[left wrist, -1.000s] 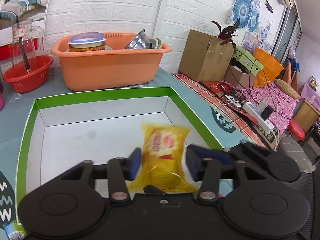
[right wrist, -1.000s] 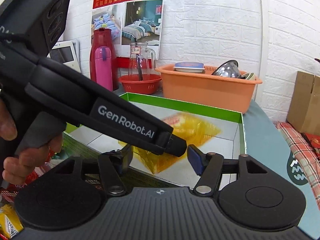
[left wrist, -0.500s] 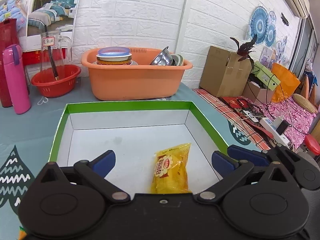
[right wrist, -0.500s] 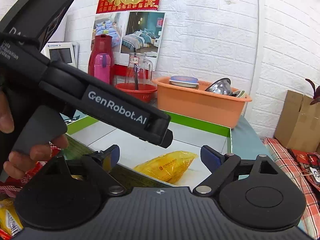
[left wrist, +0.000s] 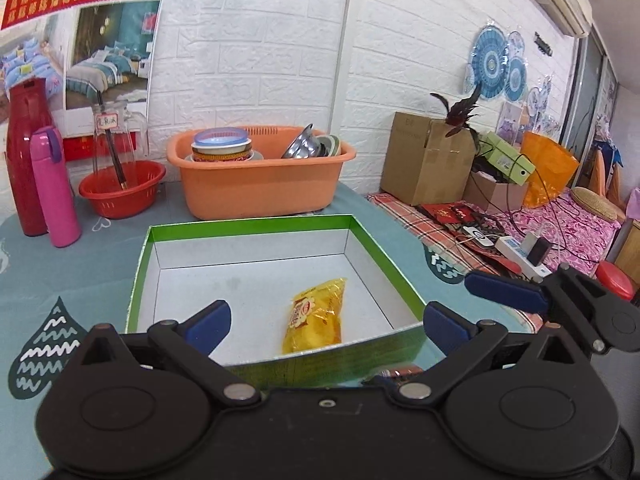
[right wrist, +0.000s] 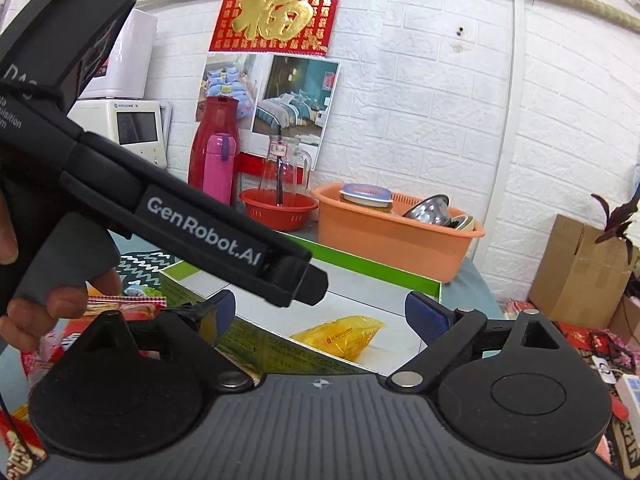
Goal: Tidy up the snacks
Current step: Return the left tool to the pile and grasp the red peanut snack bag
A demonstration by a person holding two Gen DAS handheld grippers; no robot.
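A yellow snack packet (left wrist: 316, 320) lies flat on the white floor of the green-rimmed box (left wrist: 248, 224), near its front wall. My left gripper (left wrist: 326, 322) hovers open above that wall, both blue pads well apart from the packet. The right wrist view shows the same packet (right wrist: 340, 338) in the box (right wrist: 380, 268). My right gripper (right wrist: 323, 312) is open beside the box and holds nothing. The left gripper's black body (right wrist: 180, 220), held by a hand (right wrist: 60, 304), crosses that view. One of the right gripper's blue fingers (left wrist: 500, 290) shows at the box's right.
Behind the box stand an orange tub of dishes (left wrist: 260, 188), a red basket (left wrist: 120, 192) with a glass pitcher, a pink bottle (left wrist: 56, 188) and a red flask (left wrist: 24, 160). Loose snack packets (right wrist: 120, 304) lie left of the box. A power strip (left wrist: 516, 248) with cables is at the right.
The left gripper opened and let go of the yellow packet, which now rests on the box floor. Both grippers drew back and up, and the right one opened wider.
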